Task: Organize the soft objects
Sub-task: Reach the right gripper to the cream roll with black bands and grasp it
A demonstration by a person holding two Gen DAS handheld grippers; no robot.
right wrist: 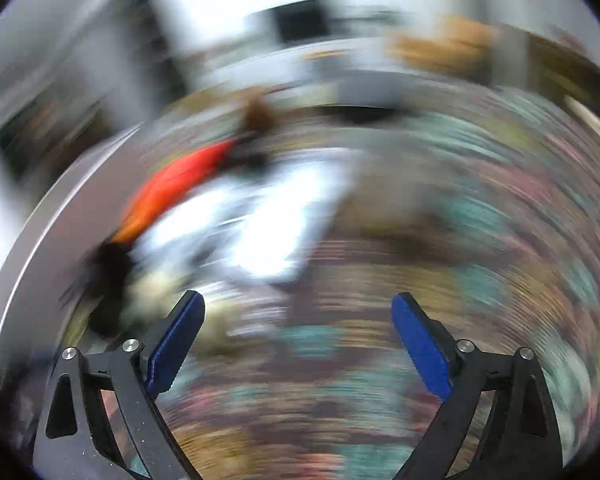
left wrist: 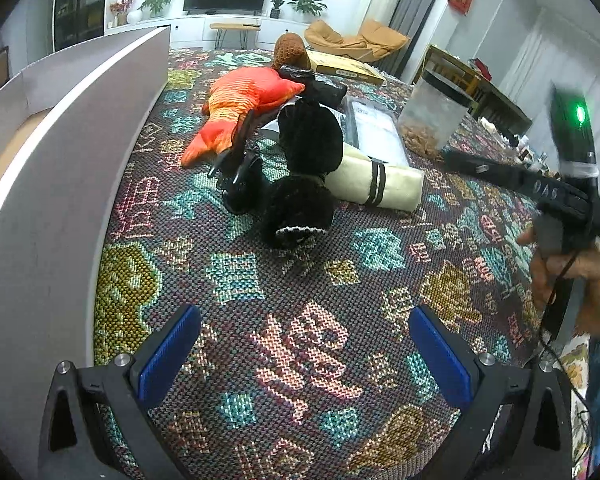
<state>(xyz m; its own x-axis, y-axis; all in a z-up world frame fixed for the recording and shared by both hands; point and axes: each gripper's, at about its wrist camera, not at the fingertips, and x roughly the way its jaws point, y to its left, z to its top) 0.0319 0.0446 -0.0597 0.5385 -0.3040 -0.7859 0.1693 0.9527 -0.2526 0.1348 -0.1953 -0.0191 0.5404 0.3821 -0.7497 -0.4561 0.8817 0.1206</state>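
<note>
An orange plush fish (left wrist: 240, 110) lies on the patterned cloth (left wrist: 320, 300) beside a grey box wall (left wrist: 60, 184). In front of it sit black fuzzy soft items (left wrist: 304, 176), a cream roll with black bands (left wrist: 380, 184) and a brown knitted toy (left wrist: 290, 50). My left gripper (left wrist: 304, 344) is open and empty, low over the cloth, well short of the pile. My right gripper (right wrist: 298, 336) is open and empty; its view is motion-blurred, with the orange fish (right wrist: 172, 188) smeared at upper left. The right tool and hand (left wrist: 568, 216) show at the right.
A clear plastic container (left wrist: 432, 120) with brown contents stands behind the pile, next to a flat packaged item (left wrist: 374, 128) and a yellow box (left wrist: 348, 66). Black earmuffs or a headset (left wrist: 240, 176) lie by the fish. The cardboard box interior (left wrist: 12, 128) opens at left.
</note>
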